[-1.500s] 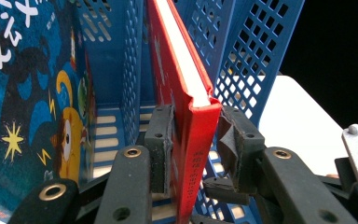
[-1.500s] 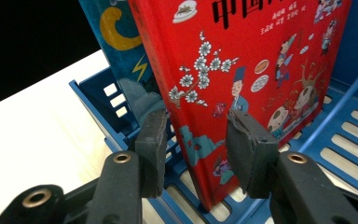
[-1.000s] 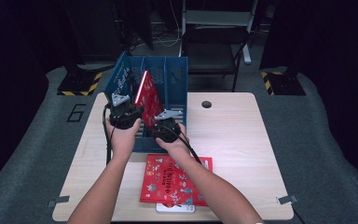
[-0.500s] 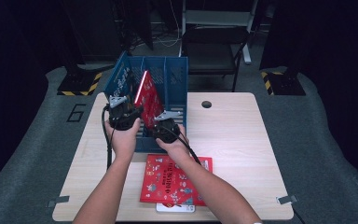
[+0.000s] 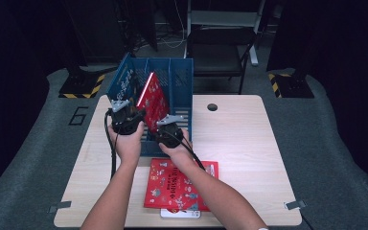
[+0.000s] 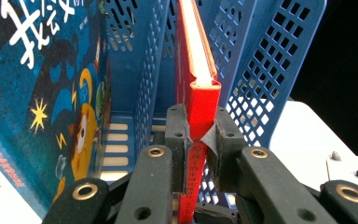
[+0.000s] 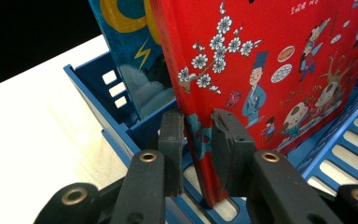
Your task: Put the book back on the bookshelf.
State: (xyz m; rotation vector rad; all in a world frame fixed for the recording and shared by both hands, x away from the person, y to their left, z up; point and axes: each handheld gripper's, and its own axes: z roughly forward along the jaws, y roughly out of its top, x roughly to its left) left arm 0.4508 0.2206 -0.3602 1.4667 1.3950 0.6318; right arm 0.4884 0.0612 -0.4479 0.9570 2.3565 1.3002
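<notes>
High view: red book [image 5: 152, 99] stands tilted in the middle slot of the blue file rack [image 5: 182, 81], top leaning left, lower edge toward the person; both grippers on that near edge; left gripper [image 5: 133, 116] at the book's left side, right gripper [image 5: 165, 125] just beside it, lower and to the right.

Left gripper view: jaws have just been closing and are now clamped on the red book's spine, pads pressed against both faces; a blue-covered book [image 6: 42, 93] stands in the next slot over.

Right gripper view: jaws straddle the red book's lower corner, nearly closed; right pad looks in contact with the cover, left pad probably touching too, angle makes that hard to confirm.

A second red book [image 5: 179, 184] lies flat on the table [image 5: 249, 143] under the right forearm, overlying something white [image 5: 179, 213].
</notes>
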